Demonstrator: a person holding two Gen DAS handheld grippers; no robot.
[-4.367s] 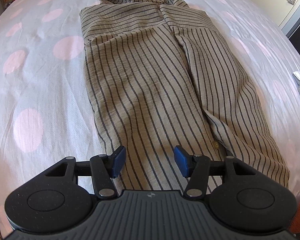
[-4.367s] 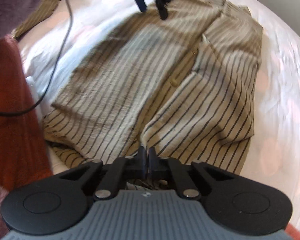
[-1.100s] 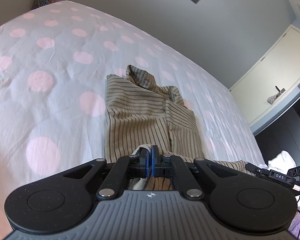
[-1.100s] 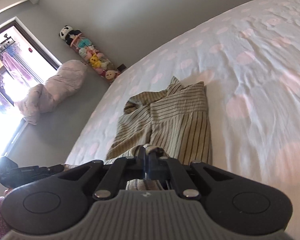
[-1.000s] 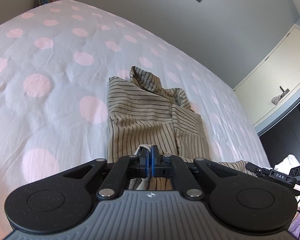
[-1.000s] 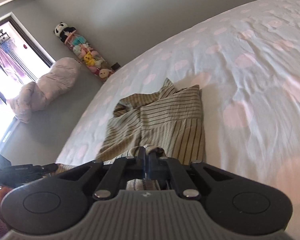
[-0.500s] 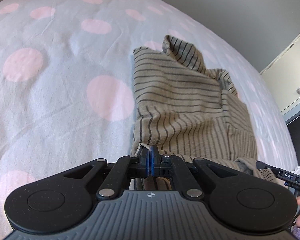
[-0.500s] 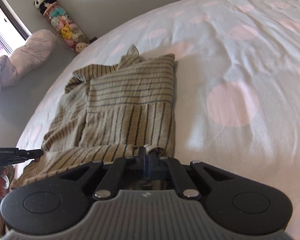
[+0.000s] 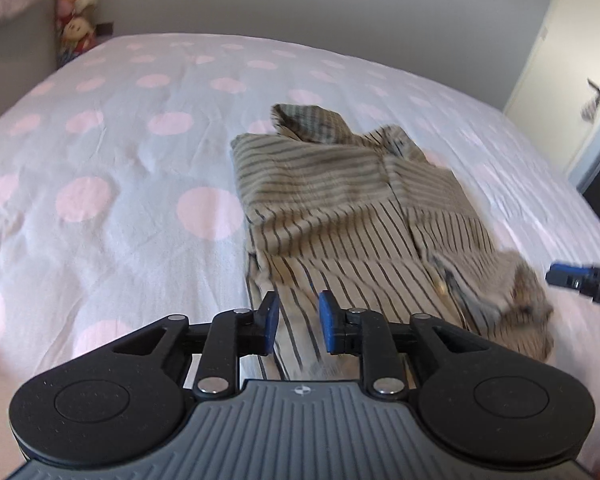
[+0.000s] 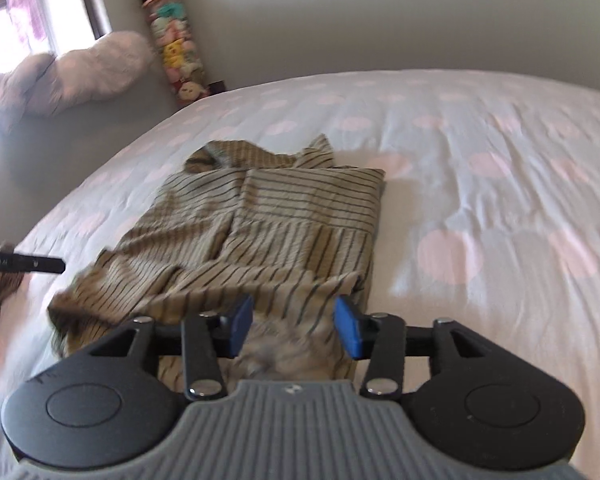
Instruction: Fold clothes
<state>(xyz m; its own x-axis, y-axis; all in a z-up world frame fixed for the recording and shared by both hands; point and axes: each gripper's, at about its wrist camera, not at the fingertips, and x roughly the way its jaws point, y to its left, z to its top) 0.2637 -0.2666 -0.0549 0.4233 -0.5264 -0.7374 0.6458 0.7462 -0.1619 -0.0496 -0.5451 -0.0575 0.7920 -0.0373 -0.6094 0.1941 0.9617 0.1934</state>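
A tan striped shirt [image 9: 348, 216] lies near the middle of a bed covered by a pale sheet with pink polka dots [image 9: 100, 168], its collar at the far end and its lower half doubled up over the body, so the near edge now reads as a fold rather than a hem. The left gripper [image 9: 297, 322] hangs over the near left corner of that fold with its blue pads opening; cloth shows in the gap between them but the pads do not press on it, which suggests the hem is being let go so it settles where it was carried. The right gripper [image 10: 294, 326] sits over the near right corner in the same way, its jaws opening wider, with blurred striped fabric between the pads and no grip visible. Pairing the two tools at the two corners likely keeps the folded edge straight as it drops. In the left wrist view the fabric on the right side looks bunched and rumpled, so that corner may want smoothing. A tall column of stuffed toys [image 10: 172, 40] and a pinkish cushion [image 10: 72, 68] stand against the far wall, well apart from the shirt.
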